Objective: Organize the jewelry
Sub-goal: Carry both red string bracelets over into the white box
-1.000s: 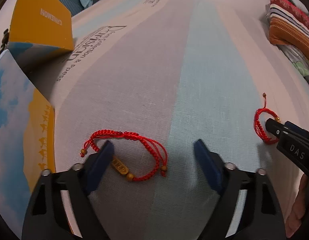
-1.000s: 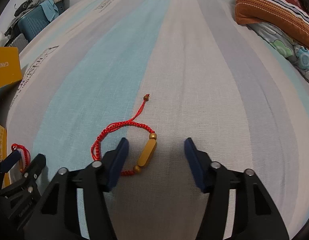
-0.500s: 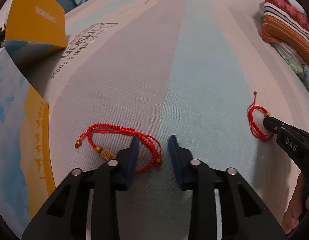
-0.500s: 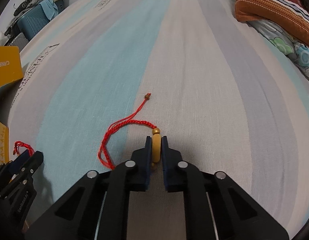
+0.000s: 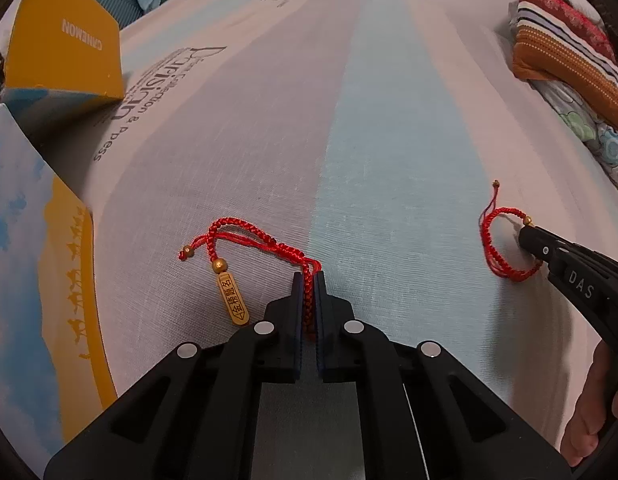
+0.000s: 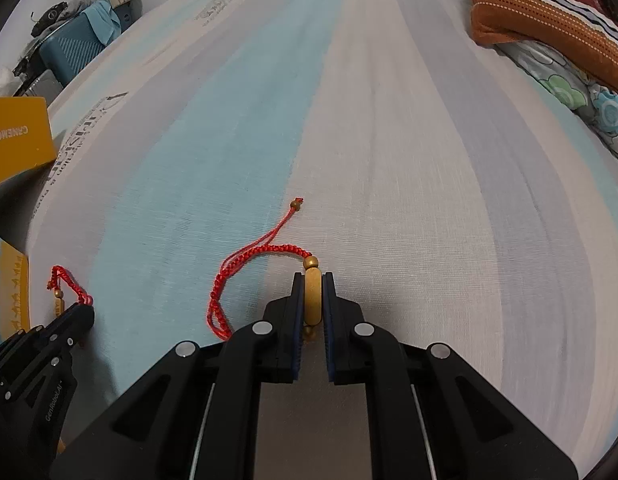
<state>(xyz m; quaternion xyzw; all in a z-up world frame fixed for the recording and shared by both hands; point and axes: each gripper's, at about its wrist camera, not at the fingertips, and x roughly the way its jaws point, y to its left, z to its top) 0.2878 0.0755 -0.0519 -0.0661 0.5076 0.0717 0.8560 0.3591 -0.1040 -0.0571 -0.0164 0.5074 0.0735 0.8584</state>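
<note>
Two red braided cord bracelets with gold charms lie on a striped bedsheet (image 5: 389, 140). My left gripper (image 5: 308, 280) is shut on the red cord of the left bracelet (image 5: 245, 236); its gold bar charm (image 5: 233, 300) hangs free to the left. My right gripper (image 6: 313, 280) is shut on the gold bar charm (image 6: 312, 298) of the right bracelet (image 6: 245, 264), whose cord trails to the left. The right gripper also shows in the left wrist view (image 5: 527, 236), and the left gripper shows in the right wrist view (image 6: 83, 312).
An open yellow and blue box (image 5: 65, 48) with its lid (image 5: 37, 280) stands at the left of the bed. Striped and floral bedding (image 5: 569, 56) lies at the right. A blue suitcase (image 6: 73, 48) stands beyond the bed's far left.
My left gripper has closed on the left bracelet's cord and pulled the loop tighter. My right gripper closed on the gold charm half a second ago and still holds it.
</note>
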